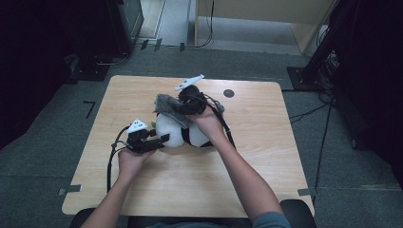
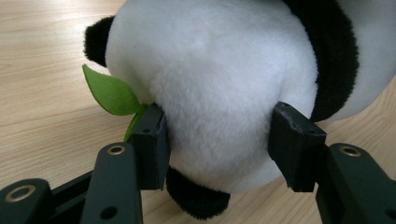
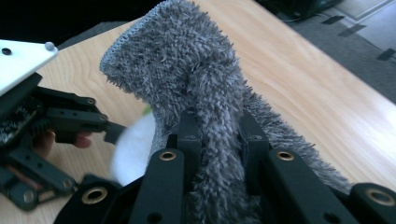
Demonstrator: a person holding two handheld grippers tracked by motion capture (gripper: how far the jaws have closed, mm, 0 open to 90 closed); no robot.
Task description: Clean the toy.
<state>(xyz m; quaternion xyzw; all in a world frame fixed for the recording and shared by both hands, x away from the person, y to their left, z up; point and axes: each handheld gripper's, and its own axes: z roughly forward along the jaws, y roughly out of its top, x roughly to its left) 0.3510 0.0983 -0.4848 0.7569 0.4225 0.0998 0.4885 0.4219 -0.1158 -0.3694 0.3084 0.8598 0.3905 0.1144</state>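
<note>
Grey shaggy cloth (image 3: 196,84) pinched in right tool (image 3: 217,128), draped over plush panda (image 2: 219,84) on table (image 1: 266,156); left tool (image 2: 217,140) clamping panda. Wipe gently, keeping panda steady.

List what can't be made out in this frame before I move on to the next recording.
- Panda toy: its face is turned away in the left gripper view; in the high view the grey cloth and the right tool cover its top.
- Grey cloth: its lower end is cut off by the bottom edge of the right gripper view, behind the jaws.
- Dark round mark on the table: too small to identify in the high view.
</note>
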